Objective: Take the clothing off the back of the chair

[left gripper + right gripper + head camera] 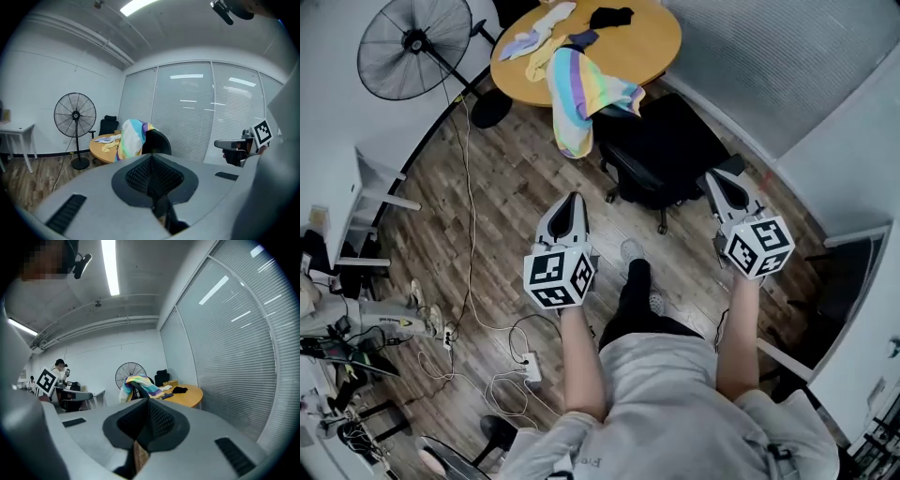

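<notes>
Left gripper [572, 199]: jaws pressed together, nothing between them. Right gripper [713, 176]: jaws likewise closed, nothing held. Both are at the near side of the chair [666, 150], one to each side, pointing toward it and clear of it. Clothing [577, 94]: a rainbow-striped piece draped over the chair back on the far side, hanging down toward the floor, just beside the round table [647, 47]. Small garments [539, 36] lie on the tabletop. A fan [412, 47] stands far left. Neither gripper touches the clothing.
</notes>
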The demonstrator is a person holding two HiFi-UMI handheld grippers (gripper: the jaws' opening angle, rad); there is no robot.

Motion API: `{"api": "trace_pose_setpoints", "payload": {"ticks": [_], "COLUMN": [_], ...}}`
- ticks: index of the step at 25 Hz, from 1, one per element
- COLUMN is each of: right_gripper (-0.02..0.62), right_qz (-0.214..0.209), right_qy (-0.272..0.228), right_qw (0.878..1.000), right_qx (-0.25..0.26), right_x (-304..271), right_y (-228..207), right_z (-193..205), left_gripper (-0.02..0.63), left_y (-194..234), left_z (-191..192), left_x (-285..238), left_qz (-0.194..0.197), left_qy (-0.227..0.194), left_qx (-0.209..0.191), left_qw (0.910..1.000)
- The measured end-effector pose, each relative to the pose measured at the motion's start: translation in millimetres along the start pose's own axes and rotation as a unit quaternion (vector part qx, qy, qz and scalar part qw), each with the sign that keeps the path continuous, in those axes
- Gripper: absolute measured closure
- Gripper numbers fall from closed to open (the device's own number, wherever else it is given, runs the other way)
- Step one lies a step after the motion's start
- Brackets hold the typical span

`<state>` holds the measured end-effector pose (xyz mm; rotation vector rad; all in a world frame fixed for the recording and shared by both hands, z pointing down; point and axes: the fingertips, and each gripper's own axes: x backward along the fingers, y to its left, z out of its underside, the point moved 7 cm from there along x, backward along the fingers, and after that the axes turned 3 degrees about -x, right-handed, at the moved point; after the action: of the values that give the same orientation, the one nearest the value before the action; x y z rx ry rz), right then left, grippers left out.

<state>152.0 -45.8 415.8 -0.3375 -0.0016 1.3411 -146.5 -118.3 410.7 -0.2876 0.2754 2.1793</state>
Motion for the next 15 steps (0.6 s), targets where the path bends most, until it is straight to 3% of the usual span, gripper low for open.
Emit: {"api": "trace_pose_setpoints", "payload": {"ticks": [10, 13, 15], "right_gripper": [0.572, 0.571, 0.571], "right_qz": [-0.010, -0.036, -0.079], "right_qy": [-0.014, -0.014, -0.012], "right_qw": [0.999, 0.999, 0.996], "right_qx": [0.028, 0.033, 0.037], "right_x": [-90, -128, -151], "right_y": [-42, -47, -44], "right_z": [-46, -57, -62], "left_gripper": [0.577, 0.577, 0.577], "left_y": [43, 64, 77], "left_z": [-36, -49, -54], "left_x": [-80, -99, -105], "left_qz": [-0.030, -0.038, -0.028], "left_qy": [-0.018, -0.026, -0.026], "left_qx": [0.006, 0.009, 0.003], "left_qw": [0.9994, 0.9989, 0.9993]}}
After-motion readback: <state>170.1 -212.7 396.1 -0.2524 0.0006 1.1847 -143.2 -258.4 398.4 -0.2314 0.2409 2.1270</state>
